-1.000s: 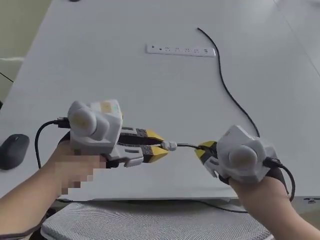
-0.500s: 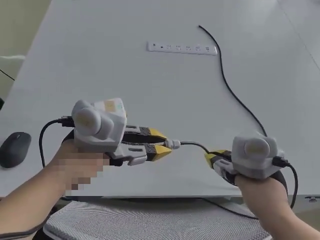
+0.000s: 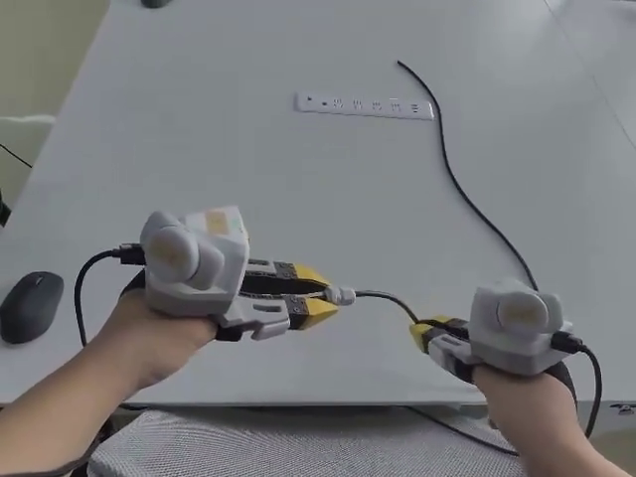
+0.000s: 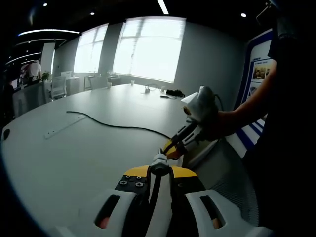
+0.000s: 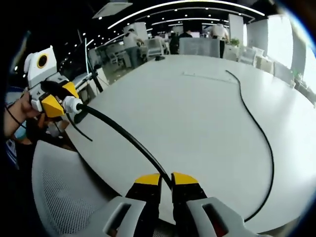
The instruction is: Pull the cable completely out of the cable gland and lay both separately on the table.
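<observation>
Head view | left tongs [image 3: 326, 295] clamp white cable gland [image 3: 341, 295] | right tongs [image 3: 422, 333] pinch black cable [image 3: 383, 295], bowed between

Cable gland [image 4: 159, 161] in L gripper [image 4: 159, 173]

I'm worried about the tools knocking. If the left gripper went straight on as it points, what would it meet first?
Probably the right gripper, a little right of dead ahead of the left gripper along the cable; depth is unclear, so it might just pass beside it.
</observation>
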